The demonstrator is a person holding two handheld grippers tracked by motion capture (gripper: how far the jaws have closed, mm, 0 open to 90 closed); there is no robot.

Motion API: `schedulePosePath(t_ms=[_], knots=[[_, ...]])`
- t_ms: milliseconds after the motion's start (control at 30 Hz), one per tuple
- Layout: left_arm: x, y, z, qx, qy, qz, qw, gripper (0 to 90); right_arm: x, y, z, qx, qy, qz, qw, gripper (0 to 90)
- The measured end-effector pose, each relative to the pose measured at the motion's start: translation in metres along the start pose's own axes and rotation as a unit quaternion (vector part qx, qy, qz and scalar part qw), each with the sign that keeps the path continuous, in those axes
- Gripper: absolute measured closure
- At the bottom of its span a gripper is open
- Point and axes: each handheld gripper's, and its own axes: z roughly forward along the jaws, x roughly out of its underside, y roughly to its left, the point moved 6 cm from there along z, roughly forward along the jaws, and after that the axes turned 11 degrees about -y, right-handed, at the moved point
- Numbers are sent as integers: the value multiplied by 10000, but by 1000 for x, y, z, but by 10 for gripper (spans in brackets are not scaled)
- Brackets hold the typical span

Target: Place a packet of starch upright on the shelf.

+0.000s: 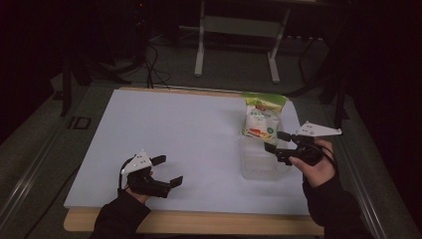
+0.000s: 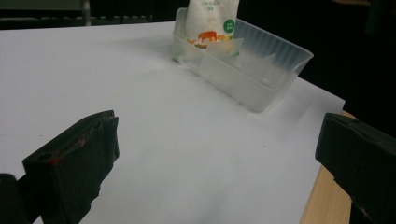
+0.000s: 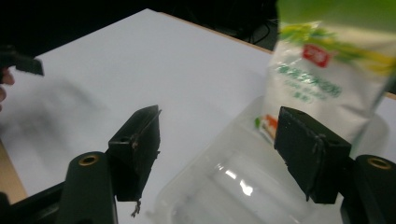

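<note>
Right jaws: right gripper stands spread with nothing between the pads; it hangs over the tray's right rim, pointing left across it.
Left jaws: left gripper is spread wide and bare, low over the sheet near the front-left, well apart from the tray.
Tray: a clear plastic tray sits on the right part of the sheet; in the right gripper view its near end lies under the jaws.
Tray contents: a bag stands upright in the far end, leaning on the far wall; white with a green top and a red label. The near end looks bare, though glare on the plastic makes that hard to be sure of.
Sheet: a white sheet covers most of the table, whose wooden edge shows along the front.
Open room: the sheet's middle and left are free; in the left gripper view the tray reaches close to the sheet's right edge.
</note>
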Motion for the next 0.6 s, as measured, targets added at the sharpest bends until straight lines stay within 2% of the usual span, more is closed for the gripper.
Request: schedulePosePath(t_ms=[67,133,200,267,367,400,500,600], knots=[[1,-1,1,19,12,-11,10000,0,6,9,2,35,-10,35,10000,297],[2,-3,2,40,41,18,10000,0,13,19,5,-44,-22,119,9999,289],[2,-4,3,68,54,44,10000,0,17,27,6,66,-115,107,9999,283],[2,-5,4,95,62,48,9999,0,19,33,5,45,-216,116,9997,280],[3,-5,5,103,86,60,9999,0,23,43,2,133,-271,-22,9995,285],[3,-5,5,108,104,80,9999,0,25,48,1,86,-279,-120,9995,287],[5,-6,6,129,122,86,9998,0,31,57,-3,62,-351,-45,9994,260],[5,-7,7,166,128,92,9997,0,35,61,-5,128,-479,-121,9987,244]])
